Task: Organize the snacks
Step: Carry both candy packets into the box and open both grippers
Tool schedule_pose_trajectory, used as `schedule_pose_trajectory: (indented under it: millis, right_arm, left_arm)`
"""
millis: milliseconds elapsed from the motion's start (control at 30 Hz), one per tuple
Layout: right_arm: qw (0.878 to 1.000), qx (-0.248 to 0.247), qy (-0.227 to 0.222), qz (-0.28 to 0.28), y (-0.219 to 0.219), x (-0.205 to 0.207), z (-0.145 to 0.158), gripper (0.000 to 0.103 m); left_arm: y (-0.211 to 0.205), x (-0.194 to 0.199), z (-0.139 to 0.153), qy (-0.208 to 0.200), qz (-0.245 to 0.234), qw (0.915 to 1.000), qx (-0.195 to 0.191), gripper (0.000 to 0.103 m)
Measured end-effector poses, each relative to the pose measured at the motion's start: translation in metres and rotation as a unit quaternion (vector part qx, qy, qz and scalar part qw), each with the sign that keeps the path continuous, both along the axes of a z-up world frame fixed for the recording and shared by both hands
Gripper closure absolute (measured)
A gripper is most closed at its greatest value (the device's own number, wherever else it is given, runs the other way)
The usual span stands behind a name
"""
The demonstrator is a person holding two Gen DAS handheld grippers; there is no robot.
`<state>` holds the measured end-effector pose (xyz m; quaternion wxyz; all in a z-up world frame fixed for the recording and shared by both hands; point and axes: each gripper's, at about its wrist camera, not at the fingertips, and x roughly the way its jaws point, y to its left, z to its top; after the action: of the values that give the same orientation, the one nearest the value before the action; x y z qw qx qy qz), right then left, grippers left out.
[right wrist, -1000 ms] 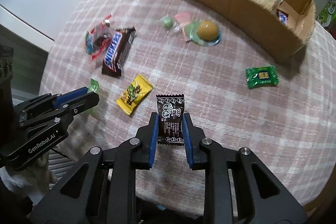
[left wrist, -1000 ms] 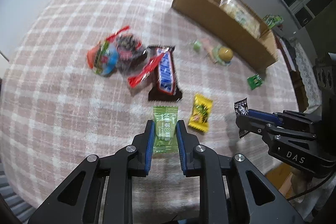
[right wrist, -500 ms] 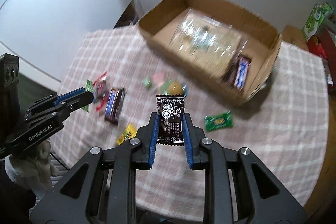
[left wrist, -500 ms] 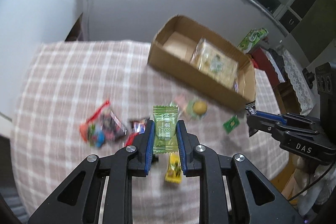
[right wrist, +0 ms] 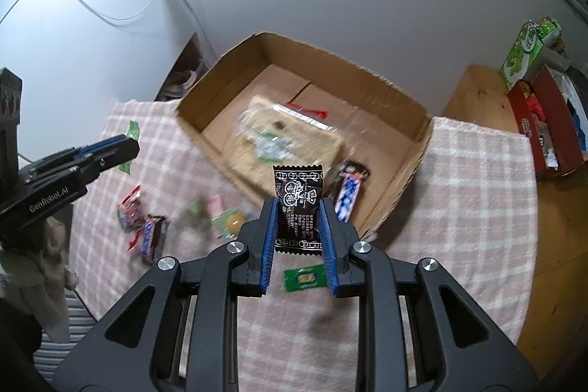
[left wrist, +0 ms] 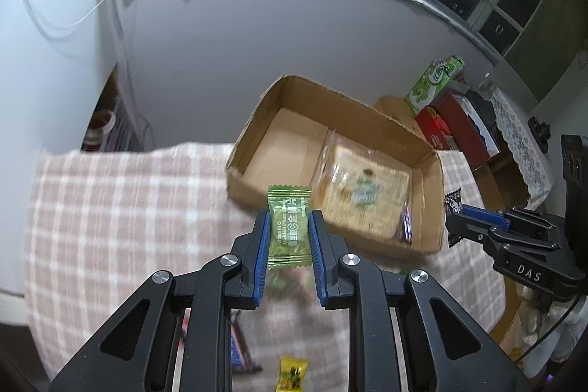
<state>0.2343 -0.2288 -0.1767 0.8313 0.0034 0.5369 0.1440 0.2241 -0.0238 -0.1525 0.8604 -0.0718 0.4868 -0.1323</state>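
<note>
My left gripper (left wrist: 287,233) is shut on a green candy packet (left wrist: 288,225) and holds it above the near wall of the open cardboard box (left wrist: 257,135). My right gripper (right wrist: 298,225) is shut on a black candy packet (right wrist: 298,204), held above the box's near wall (right wrist: 198,131). The box holds a clear bag of crackers (right wrist: 283,142) and a Snickers bar (right wrist: 349,190). Each gripper shows in the other's view: the right one (left wrist: 454,217) at the right, the left one (right wrist: 126,142) at the left.
On the pink checked tablecloth (right wrist: 470,208) lie a green packet (right wrist: 305,278), a second Snickers bar (right wrist: 150,237), red-wrapped sweets (right wrist: 128,208), a jelly cup (right wrist: 233,221) and a yellow packet (left wrist: 292,368). A wooden stand with red and green boxes (right wrist: 544,120) is at the right.
Both grippers have risen from just above the table and moved forward toward the box, each still holding its packet. The box is now close, its inside in view.
</note>
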Motion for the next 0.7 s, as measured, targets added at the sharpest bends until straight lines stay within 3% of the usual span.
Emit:
schedule_pose_trajectory:
  millis: [367,700]
  right_arm:
    - [1.0,-0.012,0.007,-0.022,-0.014,0.046,-0.015,0.08]
    - [0.999,-0.014,0.026,-0.026,-0.013,0.065,-0.034,0.08]
  left_arm:
    - [-0.026,0.041,-0.005,0.006,-0.003,1.0,-0.004,0.084]
    - [-0.034,0.056,-0.018,0.025,-0.01,0.9996,0.0,0.084]
